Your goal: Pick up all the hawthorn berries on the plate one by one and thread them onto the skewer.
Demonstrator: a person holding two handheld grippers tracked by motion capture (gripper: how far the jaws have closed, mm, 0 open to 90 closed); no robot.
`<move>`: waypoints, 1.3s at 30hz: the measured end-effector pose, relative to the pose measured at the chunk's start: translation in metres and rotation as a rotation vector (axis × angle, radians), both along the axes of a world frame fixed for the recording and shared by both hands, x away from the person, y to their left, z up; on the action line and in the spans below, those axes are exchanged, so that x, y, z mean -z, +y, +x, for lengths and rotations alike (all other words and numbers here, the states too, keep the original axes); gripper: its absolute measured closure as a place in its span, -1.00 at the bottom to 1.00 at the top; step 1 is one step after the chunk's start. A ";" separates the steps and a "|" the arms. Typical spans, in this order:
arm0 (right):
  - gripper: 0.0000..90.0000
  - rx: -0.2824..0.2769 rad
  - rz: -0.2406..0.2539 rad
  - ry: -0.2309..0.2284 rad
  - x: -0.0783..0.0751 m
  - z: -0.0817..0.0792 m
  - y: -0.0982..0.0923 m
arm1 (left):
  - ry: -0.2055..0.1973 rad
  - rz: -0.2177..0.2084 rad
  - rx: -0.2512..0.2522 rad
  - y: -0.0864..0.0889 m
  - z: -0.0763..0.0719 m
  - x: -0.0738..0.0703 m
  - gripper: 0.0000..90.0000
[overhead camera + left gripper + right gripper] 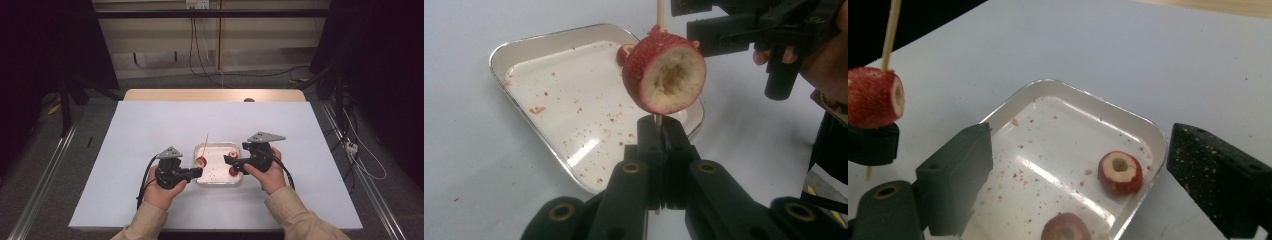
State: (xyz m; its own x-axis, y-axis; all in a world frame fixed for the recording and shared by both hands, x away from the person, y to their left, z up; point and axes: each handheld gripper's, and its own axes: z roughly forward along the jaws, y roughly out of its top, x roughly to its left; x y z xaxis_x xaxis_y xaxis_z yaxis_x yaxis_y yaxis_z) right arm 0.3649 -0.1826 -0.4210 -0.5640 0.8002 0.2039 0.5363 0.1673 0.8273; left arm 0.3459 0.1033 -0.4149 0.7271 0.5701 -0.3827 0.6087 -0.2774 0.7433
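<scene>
Work in hand: threading cored red fruit pieces onto a wooden skewer (660, 12).

Done: 1 fruit piece (664, 70) sits on the skewer, held just above the near-left corner of the tray (1153, 131). The left tongs (659, 145) are clamped shut on the skewer just below that piece.

Left: 2 cored pieces lie in the tray, 1 (1120, 172) close to its right wall and 1 (1066, 227) at its near edge. The right tongs (1078, 175) are spread wide, gripping nothing, poised over the tray above those pieces.

Judgement: roughly 1 of 3 pieces threaded. Red crumbs litter the tray floor. The white counter (150, 125) around the tray carries nothing else.
</scene>
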 end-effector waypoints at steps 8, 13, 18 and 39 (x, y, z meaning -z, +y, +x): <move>-0.24 -0.038 -0.079 0.015 0.009 -0.004 -0.002 | 0.002 0.003 0.009 0.000 0.000 0.001 0.99; 0.25 -0.067 -0.113 0.025 0.014 -0.008 -0.003 | 0.002 -0.003 0.001 0.002 0.001 0.000 0.99; 0.40 -0.084 -0.119 0.043 0.020 -0.011 -0.006 | 0.002 0.001 0.000 0.002 0.002 0.001 0.99; 0.37 -0.093 -0.054 0.101 0.030 -0.015 -0.001 | -0.002 0.002 0.006 0.000 0.001 0.000 0.99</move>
